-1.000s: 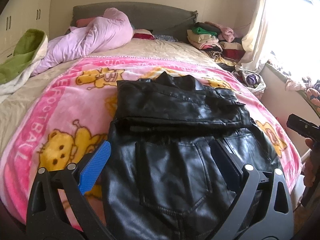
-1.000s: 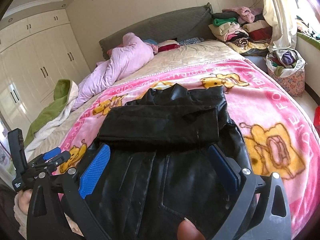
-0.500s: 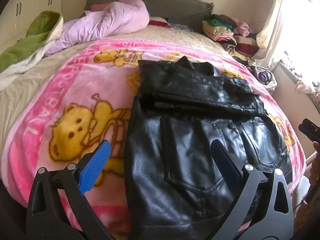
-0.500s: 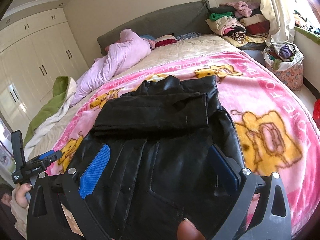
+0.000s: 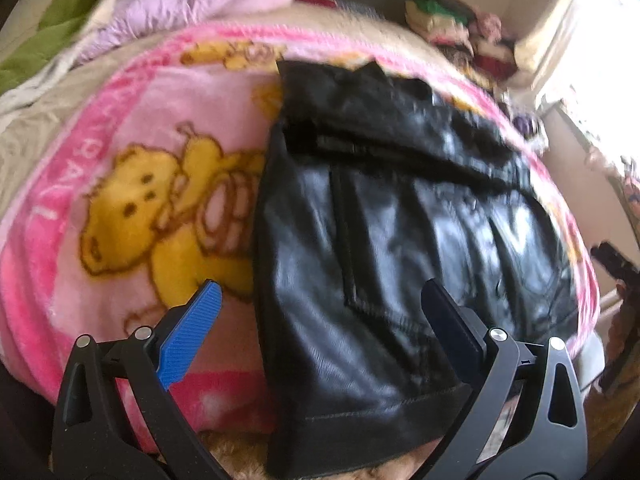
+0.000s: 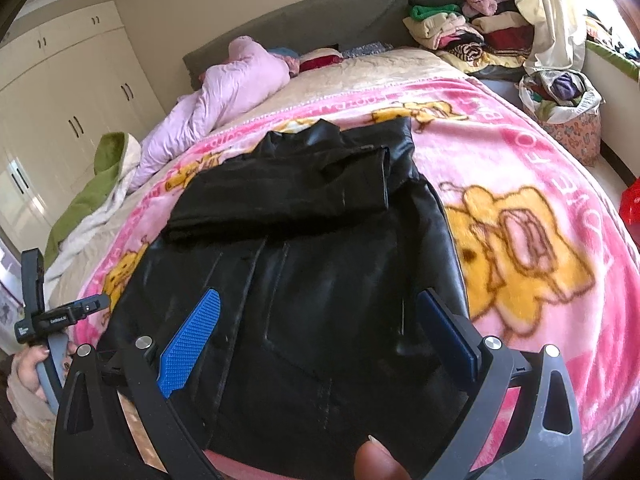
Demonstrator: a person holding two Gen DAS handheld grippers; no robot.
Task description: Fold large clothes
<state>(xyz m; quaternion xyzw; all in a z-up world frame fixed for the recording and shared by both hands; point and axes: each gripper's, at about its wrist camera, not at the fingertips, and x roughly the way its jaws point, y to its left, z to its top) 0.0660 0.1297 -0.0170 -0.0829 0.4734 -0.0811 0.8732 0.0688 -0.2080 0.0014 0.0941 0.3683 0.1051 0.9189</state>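
Both grippers share one build: the left gripper and right gripper have black forked frames, silver screw heads and ribbed blue pads. The handle looks grey, with a small white label, unreadable.

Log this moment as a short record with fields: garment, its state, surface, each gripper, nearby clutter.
garment: black leather jacket
state: lying flat, sleeves folded across the upper part, hem toward the cameras at the bed edge
surface: pink fleece blanket with yellow bear prints spread over the bed
left gripper: open, holding nothing, above the jacket's left hem side
right gripper: open, holding nothing, above the jacket's lower half
clutter: lilac quilt near the headboard; pile of folded clothes at the far corner; fabric laundry basket on the floor
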